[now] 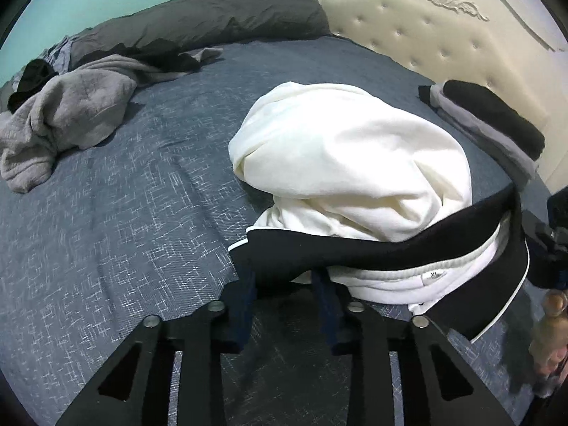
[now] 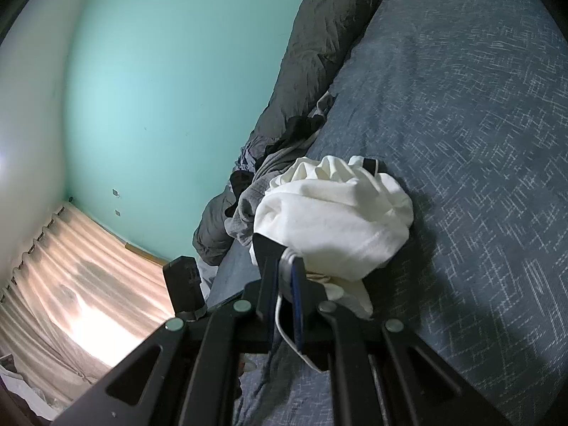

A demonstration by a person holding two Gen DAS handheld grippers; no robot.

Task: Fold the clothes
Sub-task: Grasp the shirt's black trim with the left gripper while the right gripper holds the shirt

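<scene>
A white polo shirt [image 1: 340, 163] with a black collar [image 1: 355, 252] lies bunched on the blue patterned bed sheet [image 1: 124, 213]. An "XL" tag shows inside the neck. In the left wrist view my left gripper [image 1: 285, 284] has its blue-padded fingers apart, tips tucked under the collar's left end, with nothing pinched between them. The right gripper [image 1: 548, 245] sits at the collar's right end, a hand behind it. In the right wrist view my right gripper [image 2: 284, 269] is shut on the collar edge, and the white shirt [image 2: 333, 220] hangs bunched just beyond the fingertips.
A crumpled grey garment [image 1: 64, 117] and dark clothes lie at the far left by a dark grey duvet [image 1: 213, 17]. A folded black and grey stack [image 1: 490, 120] rests near the cream headboard [image 1: 443, 35]. A curtain [image 2: 71, 301] and teal wall flank the bed.
</scene>
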